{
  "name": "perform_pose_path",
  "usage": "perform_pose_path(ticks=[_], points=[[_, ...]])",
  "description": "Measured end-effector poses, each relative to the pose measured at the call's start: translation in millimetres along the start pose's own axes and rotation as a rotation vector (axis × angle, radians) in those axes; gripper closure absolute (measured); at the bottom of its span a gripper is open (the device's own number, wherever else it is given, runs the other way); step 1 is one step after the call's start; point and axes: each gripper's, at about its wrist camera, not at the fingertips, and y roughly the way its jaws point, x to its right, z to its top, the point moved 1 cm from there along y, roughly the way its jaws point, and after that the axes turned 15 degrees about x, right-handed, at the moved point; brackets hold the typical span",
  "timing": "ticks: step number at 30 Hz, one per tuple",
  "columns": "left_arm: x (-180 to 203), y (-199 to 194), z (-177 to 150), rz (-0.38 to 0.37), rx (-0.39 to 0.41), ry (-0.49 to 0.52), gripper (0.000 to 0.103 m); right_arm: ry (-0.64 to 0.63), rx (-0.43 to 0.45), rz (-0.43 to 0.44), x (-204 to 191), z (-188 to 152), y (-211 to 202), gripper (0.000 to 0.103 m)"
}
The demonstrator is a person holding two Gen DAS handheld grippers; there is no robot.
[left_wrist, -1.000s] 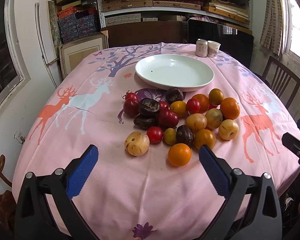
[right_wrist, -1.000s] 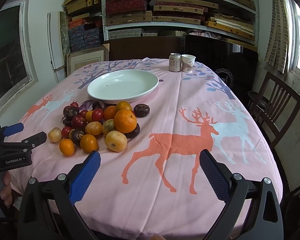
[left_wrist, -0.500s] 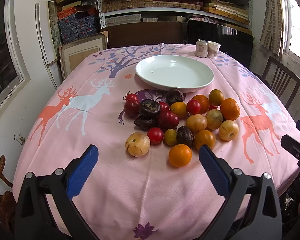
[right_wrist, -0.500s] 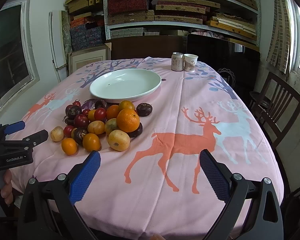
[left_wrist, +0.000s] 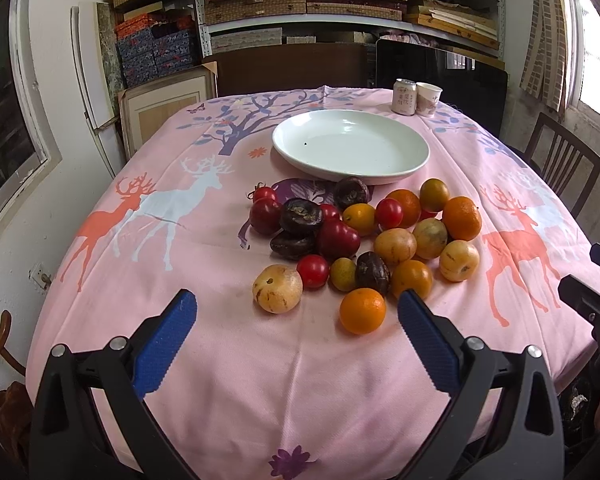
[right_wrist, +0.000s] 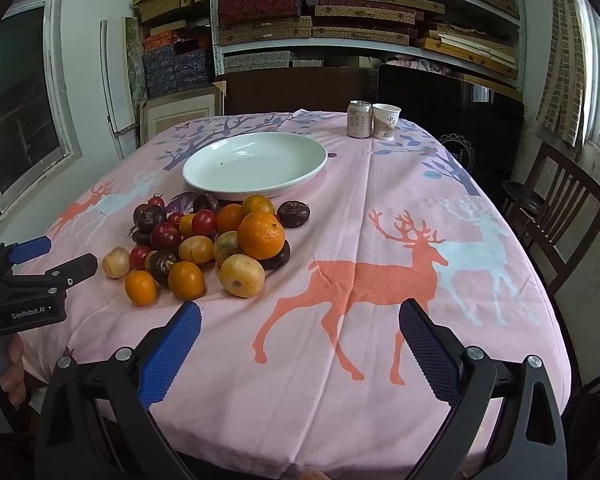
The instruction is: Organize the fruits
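A pile of fruit point(left_wrist: 364, 236) lies on the pink deer tablecloth: oranges, yellow passion fruits, red tomatoes and plums, dark purple fruits. It also shows in the right wrist view point(right_wrist: 216, 244). An empty white plate point(left_wrist: 350, 150) sits just behind the pile, seen also in the right wrist view point(right_wrist: 256, 166). My left gripper point(left_wrist: 298, 312) is open and empty, near the table's front edge, just short of a small orange point(left_wrist: 362, 311). My right gripper point(right_wrist: 300, 322) is open and empty, over the cloth to the right of the pile.
A drink can point(left_wrist: 404, 97) and a paper cup point(left_wrist: 428, 98) stand at the table's far edge. A wooden chair point(right_wrist: 560, 216) is at the right side. Shelves with boxes fill the back wall. The left gripper shows at the left edge of the right wrist view point(right_wrist: 56, 256).
Both grippers have crept slightly forward toward the table; the fruit and plate have not moved. Both stay open.
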Motion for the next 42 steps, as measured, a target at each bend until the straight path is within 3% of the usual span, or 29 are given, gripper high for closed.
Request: perform_pose_path(ticks=[21,25,31,36,38,40,42], points=[[-10,6,-3,0.004,-0.013,-0.010,0.004,-0.004,-0.016,0.007,-6,-6,5,0.004],[-22,17,-8,0.022,-0.035,-0.009,0.004,0.001,-0.030,0.006,-1,-7,11,0.004],[-51,46,-25,-0.007,-0.119,-0.076,0.004,0.020,-0.070,0.012,4,-15,25,0.004],[-50,65,-30,-0.013,-0.102,-0.035,0.004,0.030,-0.101,0.022,6,-21,37,0.004],[-47,72,-31,-0.016,-0.113,-0.016,0.007,0.034,-0.109,0.022,8,-22,41,0.004],[-44,79,-33,-0.036,-0.136,-0.006,0.029,0.042,-0.117,0.018,11,-23,45,0.004],[-43,88,-37,-0.077,-0.170,-0.016,0.045,0.049,-0.124,0.016,13,-24,48,0.004]])
